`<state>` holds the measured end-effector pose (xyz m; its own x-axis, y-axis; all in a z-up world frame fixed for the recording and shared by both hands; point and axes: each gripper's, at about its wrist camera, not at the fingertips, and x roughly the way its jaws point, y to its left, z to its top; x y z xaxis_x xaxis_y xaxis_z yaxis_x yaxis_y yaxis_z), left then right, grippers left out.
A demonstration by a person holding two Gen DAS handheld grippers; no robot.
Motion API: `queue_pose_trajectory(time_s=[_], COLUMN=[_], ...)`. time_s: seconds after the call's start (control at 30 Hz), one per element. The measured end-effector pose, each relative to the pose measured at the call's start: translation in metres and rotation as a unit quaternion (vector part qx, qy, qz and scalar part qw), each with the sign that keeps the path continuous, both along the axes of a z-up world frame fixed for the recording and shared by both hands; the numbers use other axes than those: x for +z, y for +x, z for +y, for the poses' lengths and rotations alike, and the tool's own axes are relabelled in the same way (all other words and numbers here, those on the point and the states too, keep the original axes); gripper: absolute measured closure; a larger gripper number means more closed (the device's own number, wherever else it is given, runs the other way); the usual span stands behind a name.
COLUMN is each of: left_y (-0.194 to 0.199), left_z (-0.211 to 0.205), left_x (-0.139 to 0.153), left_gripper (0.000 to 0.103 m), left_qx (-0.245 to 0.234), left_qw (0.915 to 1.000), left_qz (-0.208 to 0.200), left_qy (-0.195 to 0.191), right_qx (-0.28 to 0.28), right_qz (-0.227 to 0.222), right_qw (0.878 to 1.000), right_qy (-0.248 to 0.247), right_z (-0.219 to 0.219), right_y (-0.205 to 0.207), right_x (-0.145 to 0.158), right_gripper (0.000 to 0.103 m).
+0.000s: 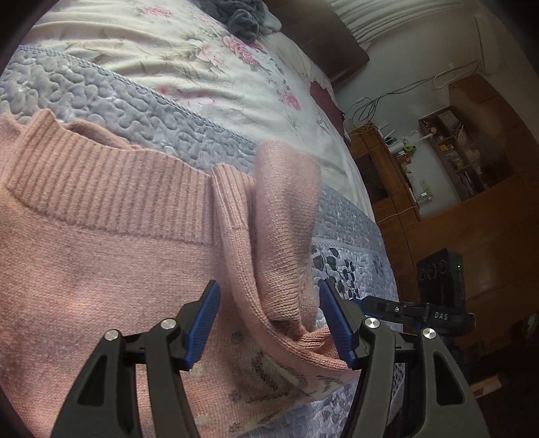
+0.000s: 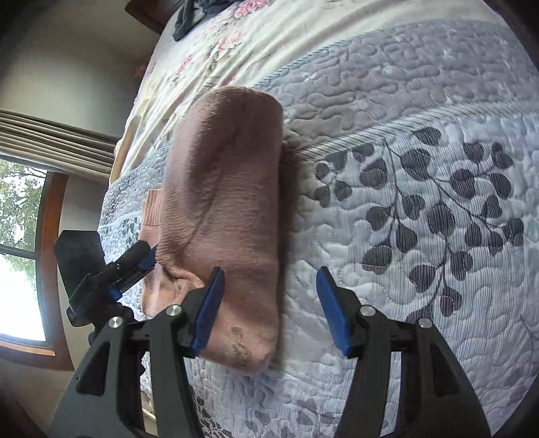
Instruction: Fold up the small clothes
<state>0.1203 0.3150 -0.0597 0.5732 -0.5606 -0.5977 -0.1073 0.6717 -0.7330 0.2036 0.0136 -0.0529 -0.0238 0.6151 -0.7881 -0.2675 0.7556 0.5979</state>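
The pink knit sweater fills most of the left wrist view, lying on a quilted grey-blue bedspread with a pebbled stitch pattern. Its wide ribbed neckband runs across the upper part of the garment, above a finer, slightly fuzzy plain knit. A folded-over tube of the same knit (a sleeve, by its shape) rises in a soft loop and bunches down between the blue ribbed pads of the left gripper. The jaws stand wide apart on either side of that fold; whether either pad touches the cloth is unclear, and nothing is pinched. Beyond the bedspread lies a cream floral sheet with a heap of dark grey cloth at the top. Brown wooden furniture with open shelves stands to the right, and part of the other black tool shows beside the right finger.

In the right wrist view the sweater appears as a long, rounded, folded roll lying on the bedspread, here printed with dark leaf sprigs over the quilting. The right gripper is also spread wide and grips nothing; its left pad overlaps the roll's near end in the picture, while the right pad is over bare quilt. A window with a wooden frame sits at the left edge.
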Motion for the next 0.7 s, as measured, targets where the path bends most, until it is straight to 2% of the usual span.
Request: queue_pose_trajectory(time_s=[0.37, 0.4, 0.43, 0.53, 0.7], left_y=[0.024, 0.026, 0.028, 0.03, 0.012], left_z=[-0.024, -0.026, -0.027, -0.026, -0.019], left_x=[-0.016, -0.016, -0.017, -0.016, 0.007], left_gripper=[0.042, 0.048, 0.065, 0.076, 0.081], left_qx=[0.0, 0.002, 0.003, 0.009, 0.009], left_qw=[0.9997, 0.9996, 0.9992, 0.9992, 0.9999], left_qz=[0.023, 0.028, 0.035, 0.037, -0.007], left_qy=[-0.001, 0.008, 0.017, 0.007, -0.001], right_qx=[0.015, 0.016, 0.016, 0.018, 0.021], right_qz=[-0.001, -0.001, -0.002, -0.001, -0.001], right_qw=[1.0, 1.0, 1.0, 1.0, 1.0], right_qy=[-0.002, -0.004, -0.007, -0.012, -0.018], right_z=[-0.003, -0.002, -0.001, 0.004, 0.006], right_y=[-0.013, -0.014, -0.015, -0.017, -0.024], right_x=[-0.027, -0.028, -0.029, -0.032, -0.036], right_gripper=[0.046, 0.046, 0.046, 0.046, 0.045])
